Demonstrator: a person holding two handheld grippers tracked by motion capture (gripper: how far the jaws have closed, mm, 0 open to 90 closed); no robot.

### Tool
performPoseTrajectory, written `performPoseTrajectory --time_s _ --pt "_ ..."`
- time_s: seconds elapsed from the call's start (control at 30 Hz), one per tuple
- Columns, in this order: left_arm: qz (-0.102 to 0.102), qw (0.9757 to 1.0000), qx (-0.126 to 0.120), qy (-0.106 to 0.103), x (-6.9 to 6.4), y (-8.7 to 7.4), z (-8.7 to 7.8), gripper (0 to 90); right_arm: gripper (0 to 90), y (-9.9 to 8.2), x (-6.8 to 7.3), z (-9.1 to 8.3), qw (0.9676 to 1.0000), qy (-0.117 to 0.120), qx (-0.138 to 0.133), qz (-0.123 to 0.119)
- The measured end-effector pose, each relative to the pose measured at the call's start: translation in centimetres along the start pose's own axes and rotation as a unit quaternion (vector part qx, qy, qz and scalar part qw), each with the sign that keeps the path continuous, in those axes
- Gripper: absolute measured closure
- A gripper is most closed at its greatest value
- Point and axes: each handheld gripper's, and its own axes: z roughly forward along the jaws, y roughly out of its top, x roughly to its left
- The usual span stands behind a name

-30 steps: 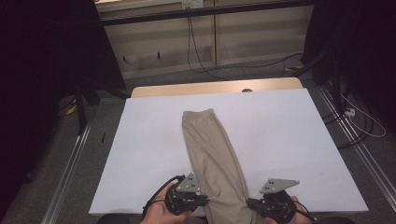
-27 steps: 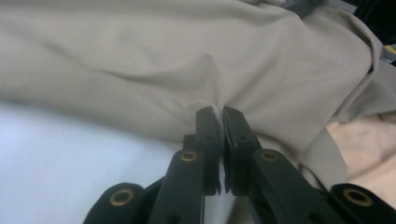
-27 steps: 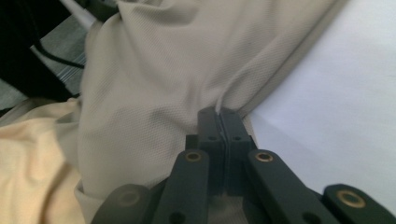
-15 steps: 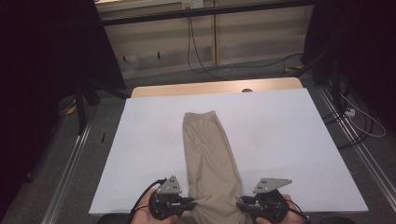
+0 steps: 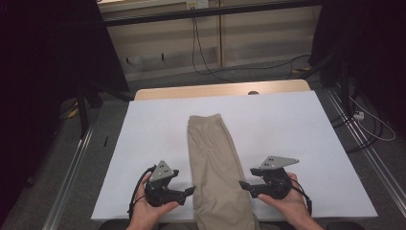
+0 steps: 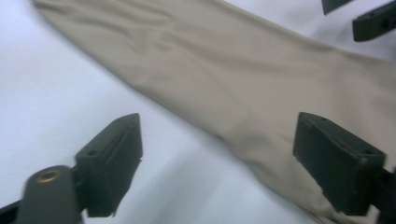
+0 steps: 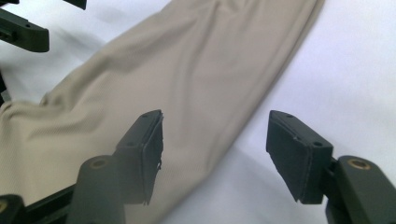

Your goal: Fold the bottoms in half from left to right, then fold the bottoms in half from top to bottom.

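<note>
On the white table (image 5: pixel 143 143), both tongs (image 5: pixel 190 190) (image 5: pixel 243 184), just released, flank the beige trousers (image 5: pixel 213 158).

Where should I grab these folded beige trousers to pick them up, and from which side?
Probably grip the trousers at the two long side edges near the table's front, each gripper coming in level from its own side. The cloth lies flat in a narrow strip there, so each thin edge can slide between open jaws.
</note>
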Motion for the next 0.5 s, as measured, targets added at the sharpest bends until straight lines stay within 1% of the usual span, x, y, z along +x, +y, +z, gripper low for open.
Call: performPoseTrajectory --time_s 0.03,0.07,0.1,0.13,0.17,0.2,0.23,0.3,0.33,0.37,0.43,0.47,0.5 --pt "0.000 1.0000 0.000 0.000 0.0 0.0 0.0 14.0 36.3 0.0 0.0 0.0 1.0000 0.000 0.000 0.000" --pt "-0.007 0.9999 -0.004 0.010 0.5 0.1 0.0 13.4 34.0 0.5 -0.3 0.4 1.0000 -0.004 -0.005 -0.002" --pt "-0.007 0.9999 -0.004 0.010 0.5 0.1 0.0 11.2 34.0 0.5 -0.3 0.4 1.0000 -0.004 -0.005 -0.002" --pt "-0.018 0.9997 -0.010 0.009 0.9 0.1 0.1 8.3 33.7 0.9 -0.4 0.8 1.0000 -0.002 -0.005 -0.003" --pt "-0.018 0.9997 -0.010 0.009 0.9 0.1 0.1 7.4 33.7 0.9 -0.4 0.8 1.0000 -0.002 -0.005 -0.003" --pt "-0.024 0.9995 -0.015 0.012 1.1 0.1 0.0 7.2 33.2 1.2 -0.5 1.1 1.0000 -0.003 -0.004 -0.007" --pt "-0.026 0.9994 -0.017 0.012 1.2 0.1 0.0 7.2 33.2 1.2 -0.5 1.1 1.0000 -0.003 -0.004 -0.007" --pt "-0.020 0.9995 -0.018 0.013 1.5 0.4 0.0 5.7 32.8 1.6 -0.6 1.4 0.9999 -0.003 -0.004 -0.010" --pt "-0.023 0.9994 -0.024 0.012 1.7 0.5 0.1 4.8 32.5 2.1 -0.8 1.5 0.9999 -0.002 -0.006 -0.010" --pt "-0.026 0.9993 -0.026 0.010 2.1 0.8 0.2 4.8 32.5 2.1 -0.8 1.5 0.9999 -0.002 -0.006 -0.010" --pt "-0.026 0.9987 -0.039 0.020 2.8 1.4 0.3 4.9 32.3 2.7 -1.1 1.5 0.9999 -0.004 -0.013 -0.010" --pt "-0.024 0.9983 -0.044 0.028 3.4 2.0 0.5 5.3 31.5 3.5 -1.6 1.5 0.9996 -0.008 -0.022 -0.012" --pt "-0.024 0.9983 -0.044 0.028 3.4 2.0 0.5 5.6 31.5 3.5 -1.6 1.5 0.9996 -0.008 -0.022 -0.012"
